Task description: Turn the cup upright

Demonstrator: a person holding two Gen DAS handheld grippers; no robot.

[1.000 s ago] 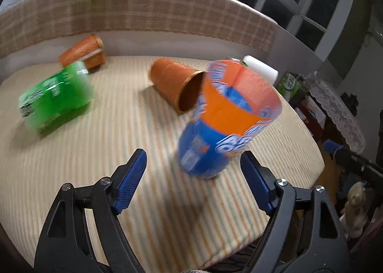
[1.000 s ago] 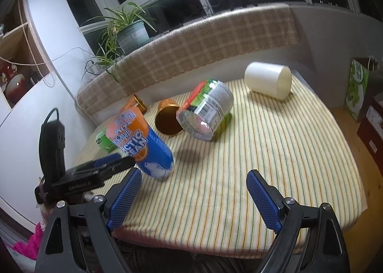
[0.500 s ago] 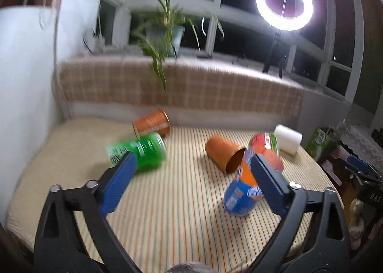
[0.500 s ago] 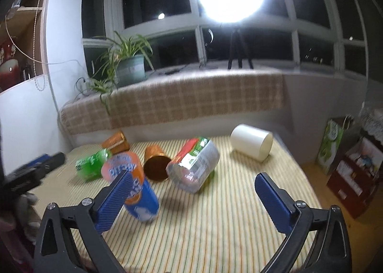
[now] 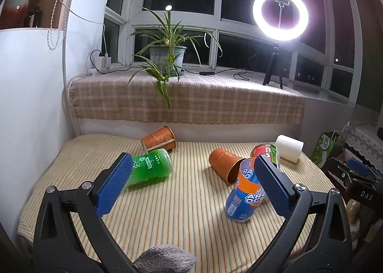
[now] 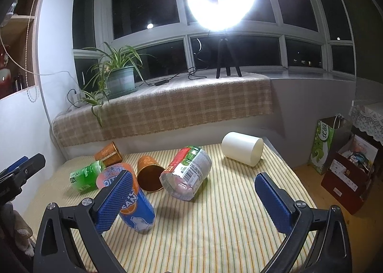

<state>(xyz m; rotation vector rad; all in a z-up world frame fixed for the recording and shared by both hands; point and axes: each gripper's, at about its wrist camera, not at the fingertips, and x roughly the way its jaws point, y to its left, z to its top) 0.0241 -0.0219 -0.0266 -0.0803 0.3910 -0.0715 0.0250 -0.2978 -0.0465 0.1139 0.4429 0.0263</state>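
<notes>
A blue and orange cup point(image 5: 246, 194) stands upright, mouth up, on the striped table near its front; it also shows in the right wrist view point(image 6: 134, 201). My left gripper point(image 5: 194, 186) is open and empty, pulled back above the table's front edge, and its right finger partly covers the cup. My right gripper point(image 6: 194, 201) is open and empty, with its left finger in front of the cup. Several other cups lie on their sides: a green one point(image 5: 153, 167), two copper ones point(image 5: 159, 141) point(image 5: 225, 165), a red and green one point(image 6: 186, 172) and a white one point(image 6: 241, 148).
The striped table point(image 5: 179, 213) ends at a checked ledge point(image 5: 191, 100) at the back, with a potted plant point(image 5: 167, 55) and a ring light point(image 5: 280, 14) on it. A white wall is at the left. Bags and boxes point(image 6: 347, 167) stand on the floor at the right.
Both grippers have drawn back and tilted up from the table, so the view now takes in the window. The blue and orange cup stays standing, free of my left gripper.
</notes>
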